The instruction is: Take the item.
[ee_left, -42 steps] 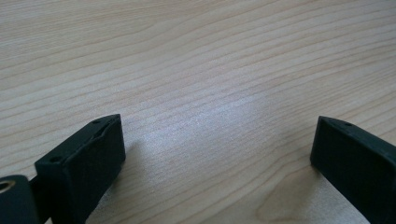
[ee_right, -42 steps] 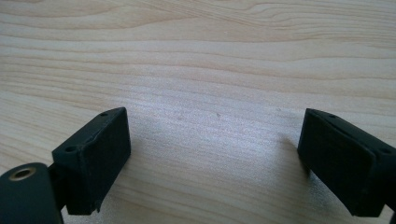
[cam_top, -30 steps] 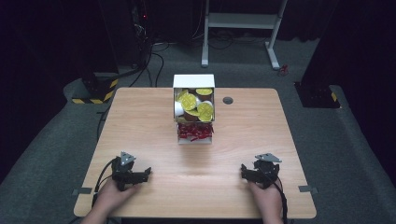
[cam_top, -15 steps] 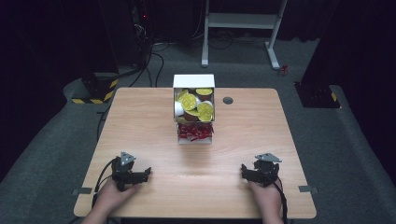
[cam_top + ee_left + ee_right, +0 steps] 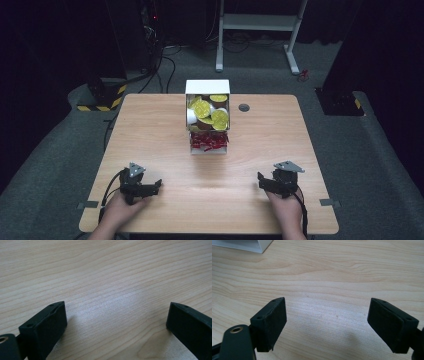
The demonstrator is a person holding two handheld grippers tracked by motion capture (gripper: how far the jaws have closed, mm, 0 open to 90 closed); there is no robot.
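Note:
A white two-tier box (image 5: 208, 88) stands at the middle of the wooden table (image 5: 150, 125). Its upper tier holds several round yellow-lidded cups (image 5: 202, 108); its lower tray holds red packets (image 5: 209, 141). My left gripper (image 5: 153, 186) rests on the table near the front left, open, with bare wood between its jaws (image 5: 116, 315). Near the front right sits my right gripper (image 5: 262, 181), also open and holding nothing (image 5: 327, 315). A corner of the white box (image 5: 249, 245) shows at the upper left of the right gripper view.
A small dark round hole (image 5: 244, 107) lies in the tabletop right of the box. Beyond the table stand a white frame (image 5: 260, 22), cables (image 5: 165, 60) and yellow-black striped bases (image 5: 102, 97) on grey floor.

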